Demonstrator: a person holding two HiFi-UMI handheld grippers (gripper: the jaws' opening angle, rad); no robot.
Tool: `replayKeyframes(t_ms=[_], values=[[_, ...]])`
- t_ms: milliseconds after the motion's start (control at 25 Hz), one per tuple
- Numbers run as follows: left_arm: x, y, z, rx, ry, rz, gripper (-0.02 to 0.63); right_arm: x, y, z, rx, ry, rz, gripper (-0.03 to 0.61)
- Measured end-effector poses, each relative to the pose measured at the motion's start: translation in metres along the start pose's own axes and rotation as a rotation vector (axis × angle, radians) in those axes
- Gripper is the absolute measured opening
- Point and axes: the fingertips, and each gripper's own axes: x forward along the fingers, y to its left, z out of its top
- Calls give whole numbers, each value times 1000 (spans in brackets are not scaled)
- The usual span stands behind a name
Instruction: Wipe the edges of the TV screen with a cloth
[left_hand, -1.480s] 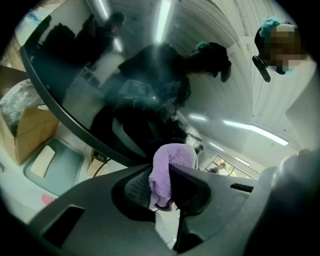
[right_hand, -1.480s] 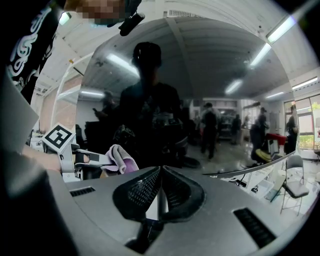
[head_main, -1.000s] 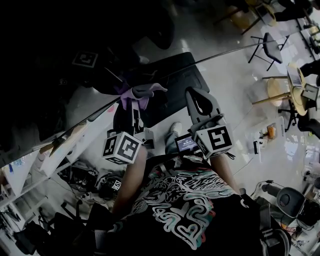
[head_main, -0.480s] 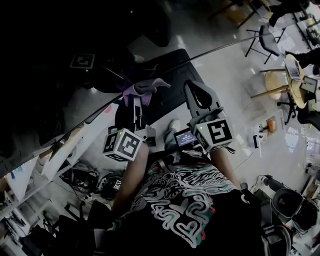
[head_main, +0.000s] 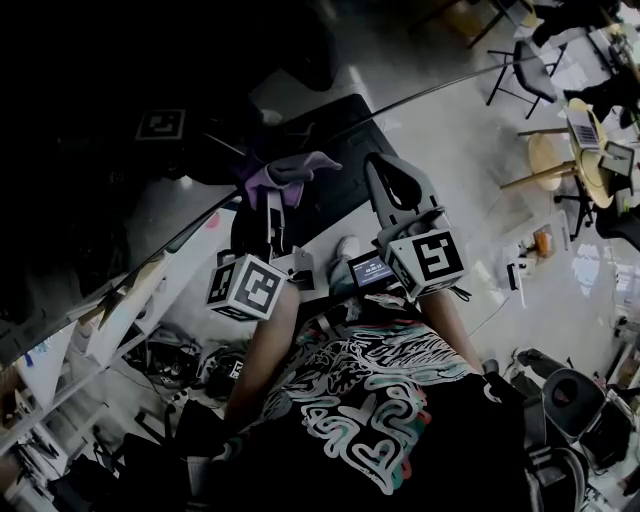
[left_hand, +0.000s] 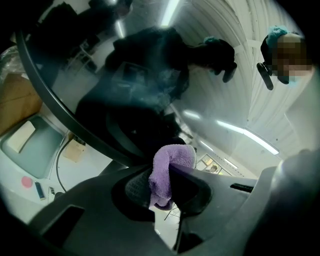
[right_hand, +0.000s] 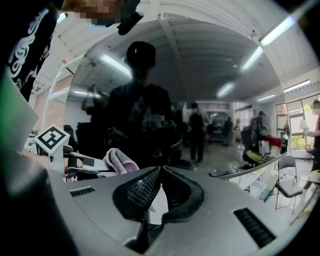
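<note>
- Far left in the head view: dark, glossy TV screen (head_main: 90, 200), tilted, its thin edge running on a slant from lower left to upper right, with a square marker mirrored in the glass.
- Below that edge, at the lower left: white shelving and a tangle of cables (head_main: 180, 360) on the floor.
- Left of centre: left gripper (head_main: 272, 205), held up toward the screen's edge, marker cube (head_main: 245, 288) at its near end.
- Jaws of the left gripper pinching a purple cloth (left_hand: 167, 167); cloth folded over the top of one jaw and bunched between the two.
- Cloth right at the slanted edge of the screen in the head view, just beside the dark rim in the left gripper view; actual contact not clear.
- Centre, low: black shirt (head_main: 380, 430) with a pale looping print, both forearms reaching up from it.
- Right of centre: right gripper (right_hand: 160, 175), just beside the left one and apart from the cloth, jaws pressed together with nothing between them.
- Right gripper's marker cube (head_main: 428, 262) beside a small lit display (head_main: 370, 270).
- Far right: pale floor with a dark folding chair (head_main: 530, 70) and a round yellowish bench (head_main: 570, 160), well apart from the screen.
</note>
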Motion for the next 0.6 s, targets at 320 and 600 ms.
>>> replayKeyframes(t_ms=[320,600], values=[[7,-7,-5,-28,-8,-8,63,-1,-8,1,3,-8,7,32],[14,-19,-14,-25,-22,5,63,-6,-26,0,3,-14,20,32]])
